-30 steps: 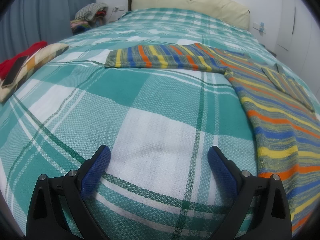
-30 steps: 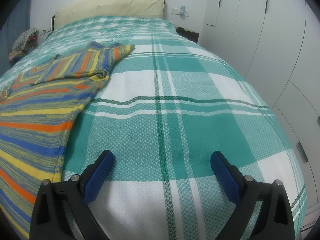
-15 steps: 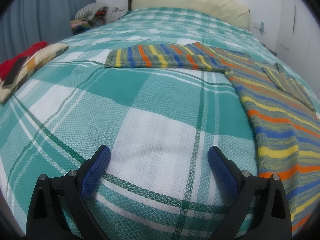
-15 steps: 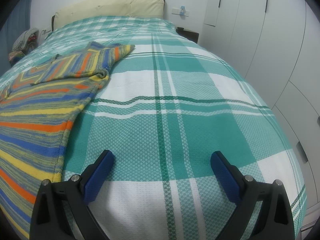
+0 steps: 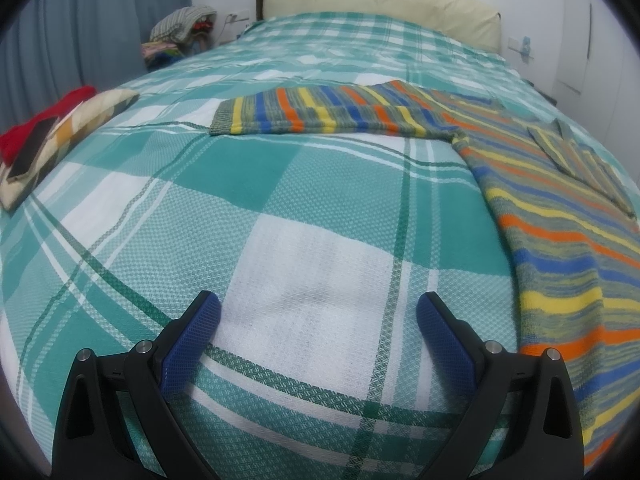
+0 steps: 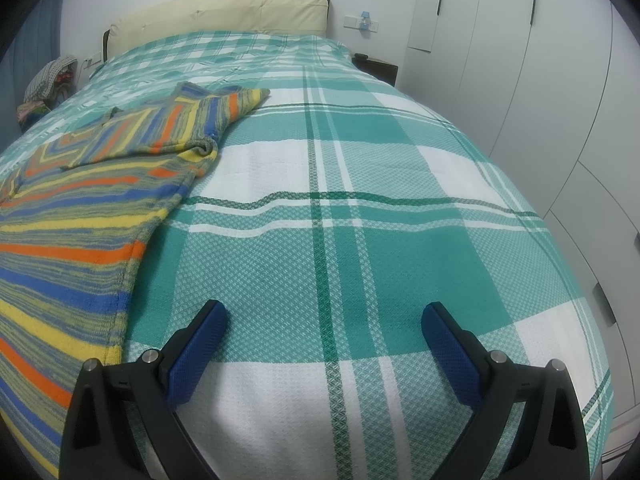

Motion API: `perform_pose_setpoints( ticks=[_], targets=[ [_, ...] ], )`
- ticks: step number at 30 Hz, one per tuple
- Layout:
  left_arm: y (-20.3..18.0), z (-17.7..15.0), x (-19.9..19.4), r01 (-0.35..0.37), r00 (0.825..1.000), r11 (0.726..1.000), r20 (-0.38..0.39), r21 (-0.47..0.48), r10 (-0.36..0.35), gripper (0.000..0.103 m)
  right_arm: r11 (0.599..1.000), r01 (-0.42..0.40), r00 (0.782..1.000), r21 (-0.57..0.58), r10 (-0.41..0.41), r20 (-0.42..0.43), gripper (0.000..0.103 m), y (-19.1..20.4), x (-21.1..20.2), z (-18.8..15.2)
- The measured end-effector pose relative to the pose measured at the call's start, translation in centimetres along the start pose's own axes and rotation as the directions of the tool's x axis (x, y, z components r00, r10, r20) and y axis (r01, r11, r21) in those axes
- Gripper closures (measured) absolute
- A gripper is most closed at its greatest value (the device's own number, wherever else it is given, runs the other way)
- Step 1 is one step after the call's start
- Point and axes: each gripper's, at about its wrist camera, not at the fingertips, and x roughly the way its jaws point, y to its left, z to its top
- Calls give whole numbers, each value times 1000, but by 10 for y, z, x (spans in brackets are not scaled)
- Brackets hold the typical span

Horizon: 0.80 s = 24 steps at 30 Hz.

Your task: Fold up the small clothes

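The left tool has its two blue fingers spread wide apart over bare bedspread, gripping nothing, and the right tool is the same: fingers well apart, empty. Across the last second almost nothing has changed. Both tools sit where they did, at the same spread, and the cloth has not shifted or wrinkled further. That suggests a pause before the next fold rather than a fold under way.

The striped sweater lies flat on the bed between the two tools: at about 2 o'clock from the left tool, and at about 10 o'clock from the right tool. Its left sleeve stretches straight out across the bedspread towards 12 o'clock in the left view, not yet folded. The right sleeve appears to lie turned in over the body, with a small bunch of fabric at the armpit.

So one sleeve seems done and one is left. My guess is the outstretched sleeve is next, and its cuff is well apart from the left tool.

Further out, a pile of folded clothes sits at 10 o'clock on the bed edge, a heap of laundry stands near the headboard, and wardrobe doors line the right side.
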Motion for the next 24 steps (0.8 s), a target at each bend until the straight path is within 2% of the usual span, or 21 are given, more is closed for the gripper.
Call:
perform_pose_setpoints(
  ticks=[24],
  targets=[
    [-1,0,-1,-6,1000,1000,-2,4,6,3,1000,7,1000,-4,-7,-3,5,-1,1,-1]
  ],
)
